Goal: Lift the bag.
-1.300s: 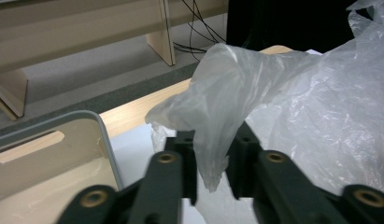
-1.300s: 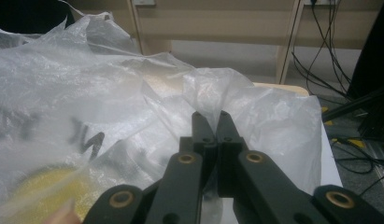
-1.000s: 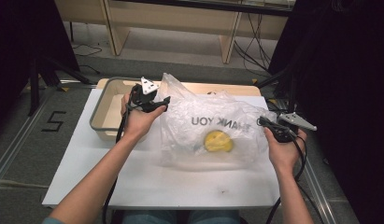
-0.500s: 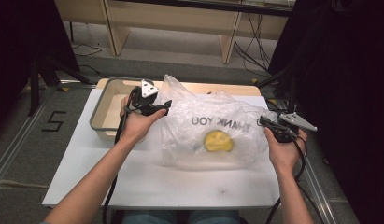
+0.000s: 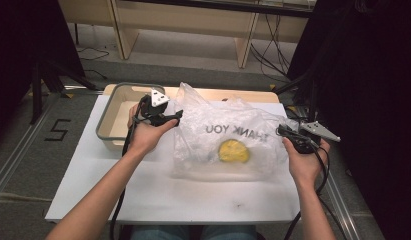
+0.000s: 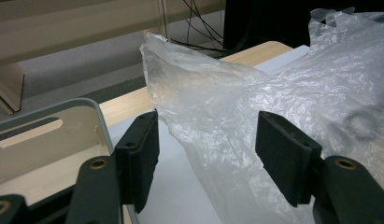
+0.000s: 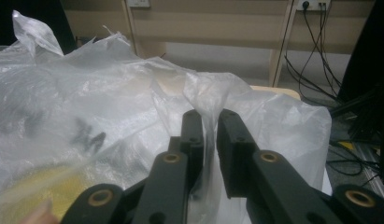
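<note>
The plastic bag (image 5: pixel 233 137) lies at the surface's middle. The right tool (image 7: pixel 208 126) has just been loosening, with a bag fold between its jaws; the left tool (image 6: pixel 206 144) stands released around the bag's edge. Better clench left before right lets go.

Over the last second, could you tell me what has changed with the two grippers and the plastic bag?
The right gripper has just been opening its jaws; a fold of the plastic bag stands in the narrow gap between them. The left gripper has opened slightly further, its jaws wide with the bag's edge loose between them. Both hands, the bag, the yellow thing inside it and the tray stayed in place.
</note>
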A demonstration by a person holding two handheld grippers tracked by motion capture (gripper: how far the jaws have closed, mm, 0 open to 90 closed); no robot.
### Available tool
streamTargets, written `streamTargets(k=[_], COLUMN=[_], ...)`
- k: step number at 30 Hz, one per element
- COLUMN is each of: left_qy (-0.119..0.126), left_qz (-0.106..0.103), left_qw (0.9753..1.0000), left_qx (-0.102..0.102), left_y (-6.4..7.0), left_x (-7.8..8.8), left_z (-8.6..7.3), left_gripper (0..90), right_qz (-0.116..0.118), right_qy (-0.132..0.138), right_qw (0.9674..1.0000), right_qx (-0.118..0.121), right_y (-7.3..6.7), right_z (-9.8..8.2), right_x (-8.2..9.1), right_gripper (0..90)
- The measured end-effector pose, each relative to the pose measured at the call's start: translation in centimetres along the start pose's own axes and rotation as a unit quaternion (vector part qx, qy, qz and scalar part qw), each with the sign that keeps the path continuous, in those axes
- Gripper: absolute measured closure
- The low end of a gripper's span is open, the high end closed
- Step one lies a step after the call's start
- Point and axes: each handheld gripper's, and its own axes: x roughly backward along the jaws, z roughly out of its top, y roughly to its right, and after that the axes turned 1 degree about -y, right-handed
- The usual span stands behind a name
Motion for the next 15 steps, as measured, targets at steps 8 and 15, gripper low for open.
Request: streamTargets(k=[8,15], left_qy=[-0.004,-0.006], left_qz=[-0.001,-0.001], left_qw=[1.0000,1.0000], left_qx=[-0.002,-0.001], left_y=[0.09,0.16], left_x=[-0.07,-0.16], left_z=[-0.24,-0.40], left_gripper=[39.7,39.5], right_qz=[-0.005,-0.016], right_qy=[0.000,0.001], right_qw=[1.0000,0.9998], right_qx=[0.004,0.014], right_y=[-0.10,-0.13], right_z=[-0.03,-0.08], right_x=[0.01,-0.01], right_gripper=[66.4,50.6])
